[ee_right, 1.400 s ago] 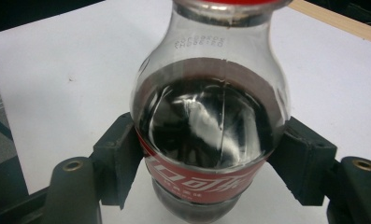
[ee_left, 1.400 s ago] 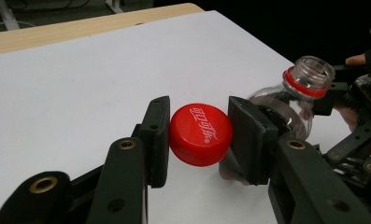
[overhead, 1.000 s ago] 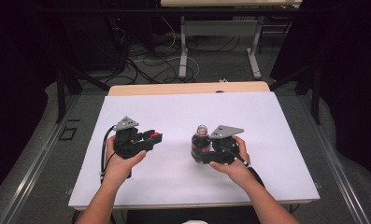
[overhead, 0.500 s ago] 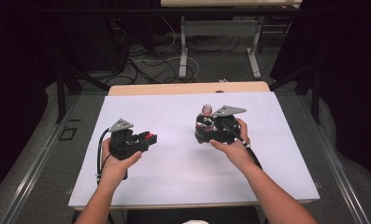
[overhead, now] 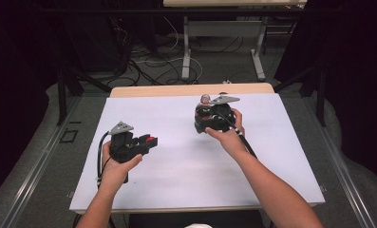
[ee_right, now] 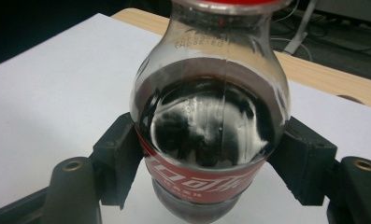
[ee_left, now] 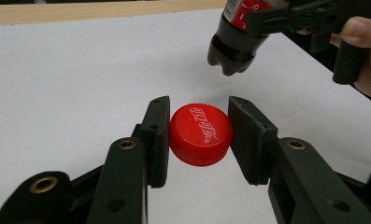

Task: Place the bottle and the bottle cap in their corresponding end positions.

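My left gripper [ee_left: 199, 135] is shut on a red bottle cap [ee_left: 201, 134] with white lettering, held just above the white table top; in the high view this gripper [overhead: 148, 141] sits at the table's left with the red cap [overhead: 151, 139] at its tip. My right gripper [ee_right: 211, 154] is shut on a small cola bottle [ee_right: 211, 112] with dark liquid and a red label, gripped across its body. From above, the right gripper [overhead: 202, 116] holds the bottle [overhead: 204, 108] upright near the table's far side. The left gripper view shows the bottle's base [ee_left: 230, 46] lifted off the table.
The white table top [overhead: 186, 166] has a wooden strip [overhead: 191, 89] along its far edge. Beyond it stand table legs [overhead: 186, 52] and loose cables [overhead: 148, 61] on a grey floor. Dark curtains flank both sides.
My right gripper has carried the bottle away from me, toward the table's far edge and slightly up. The left gripper with the cap has stayed about where it was.
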A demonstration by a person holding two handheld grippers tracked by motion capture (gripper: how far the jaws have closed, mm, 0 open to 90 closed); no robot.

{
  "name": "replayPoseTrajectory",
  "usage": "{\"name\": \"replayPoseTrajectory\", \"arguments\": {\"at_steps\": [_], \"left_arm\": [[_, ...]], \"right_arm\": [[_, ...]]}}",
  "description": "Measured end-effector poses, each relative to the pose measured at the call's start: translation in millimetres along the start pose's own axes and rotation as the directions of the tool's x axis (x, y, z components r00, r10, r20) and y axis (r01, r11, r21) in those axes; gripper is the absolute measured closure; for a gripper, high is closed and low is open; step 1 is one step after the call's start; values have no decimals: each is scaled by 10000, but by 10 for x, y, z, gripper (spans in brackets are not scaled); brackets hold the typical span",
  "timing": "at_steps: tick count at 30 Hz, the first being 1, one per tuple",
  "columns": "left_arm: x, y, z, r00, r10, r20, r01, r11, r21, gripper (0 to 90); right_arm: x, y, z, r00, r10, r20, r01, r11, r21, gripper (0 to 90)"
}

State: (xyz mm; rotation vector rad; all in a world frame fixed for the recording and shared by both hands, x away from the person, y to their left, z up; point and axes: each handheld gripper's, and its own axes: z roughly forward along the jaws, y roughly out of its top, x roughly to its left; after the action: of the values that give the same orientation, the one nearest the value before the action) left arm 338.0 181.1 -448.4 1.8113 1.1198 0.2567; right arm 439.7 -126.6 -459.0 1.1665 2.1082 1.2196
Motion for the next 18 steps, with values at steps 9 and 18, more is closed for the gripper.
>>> {"name": "replayPoseTrajectory", "arguments": {"at_steps": [9, 18], "left_arm": [[18, -4, -16, 10000, -87, -4, 87, 10000, 15, 611], [40, -8, -22, 9999, -107, -19, 107, 9999, 13, 611]], "right_arm": [[-53, -109, 322, 9994, 176, 295, -185, 9993, 311, 301], [43, -206, 485, 9995, 145, 283, -157, 9990, 407, 300]]}}
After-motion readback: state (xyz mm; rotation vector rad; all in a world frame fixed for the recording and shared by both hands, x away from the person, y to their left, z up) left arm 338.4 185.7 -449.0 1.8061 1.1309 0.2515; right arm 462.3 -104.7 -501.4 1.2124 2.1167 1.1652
